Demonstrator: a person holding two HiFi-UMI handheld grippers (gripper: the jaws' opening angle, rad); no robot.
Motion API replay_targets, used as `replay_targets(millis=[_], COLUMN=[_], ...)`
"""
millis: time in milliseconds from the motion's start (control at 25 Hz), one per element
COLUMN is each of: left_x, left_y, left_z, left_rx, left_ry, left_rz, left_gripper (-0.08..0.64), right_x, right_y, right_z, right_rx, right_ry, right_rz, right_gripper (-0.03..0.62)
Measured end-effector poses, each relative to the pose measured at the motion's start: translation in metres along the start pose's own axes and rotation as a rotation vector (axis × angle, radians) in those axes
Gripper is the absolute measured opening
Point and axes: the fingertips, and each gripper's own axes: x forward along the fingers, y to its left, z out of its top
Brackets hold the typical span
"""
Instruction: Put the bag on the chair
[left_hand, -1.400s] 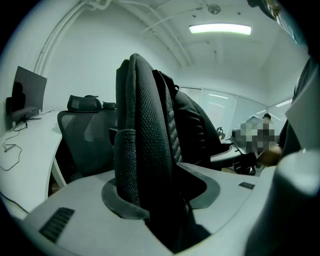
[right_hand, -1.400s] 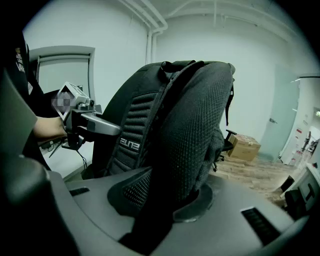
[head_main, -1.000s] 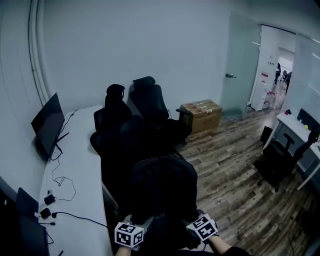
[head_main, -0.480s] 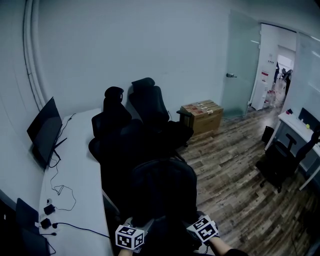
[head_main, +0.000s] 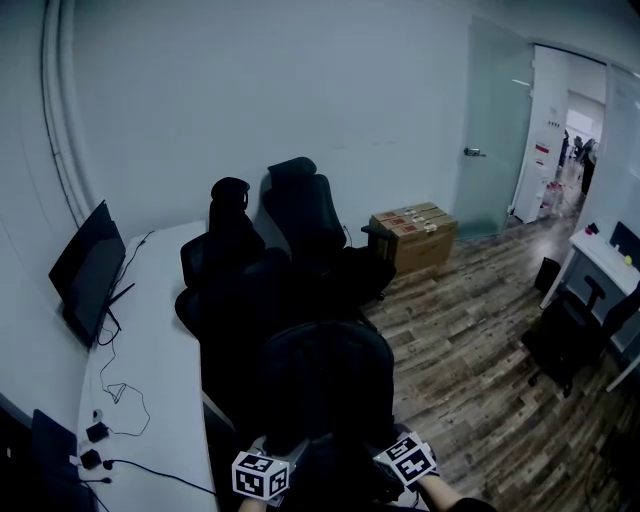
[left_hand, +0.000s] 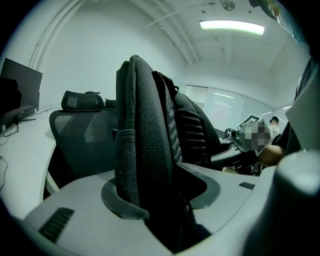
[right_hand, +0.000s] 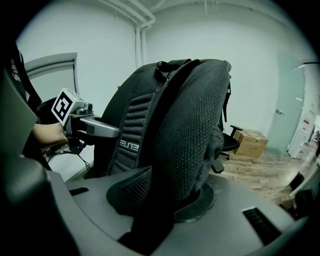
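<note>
The dim office had a wood floor (head_main: 470, 350), a white worktop (head_main: 160, 330) along the left wall carrying a monitor (head_main: 85, 270), and a cluster of black office chairs (head_main: 300, 210) so dark that their seats and arms ran together. The black bag (head_main: 325, 385) was held up in front of the nearest chair, its lower end cut off at the bottom of the head view, and whether it touched that chair could not be made out. The left gripper (left_hand: 159, 197) had its jaws pinching one mesh shoulder strap of the bag, and the right gripper (right_hand: 165, 200) had its jaws pinching another padded strap, each strap hiding the gripping faces.
</note>
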Motion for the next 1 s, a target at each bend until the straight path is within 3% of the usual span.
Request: replay_targets(millis=[600, 1000], left_x=[0.106, 0.136], left_y=[0.025, 0.07], left_z=[0.057, 0.072], left_rx=[-0.051, -0.079], left_ry=[-0.009, -0.005], left_rz=[0.109, 0.135], left_gripper=[0.209, 0.209], right_x=[0.053, 0.102], right_y=[-0.122, -0.145], right_z=[0.041, 0.067], right_rx=[-0.058, -0.067], right_ry=[0.008, 0.026], right_rz=[0.116, 0.155], right_gripper=[0.122, 0.122])
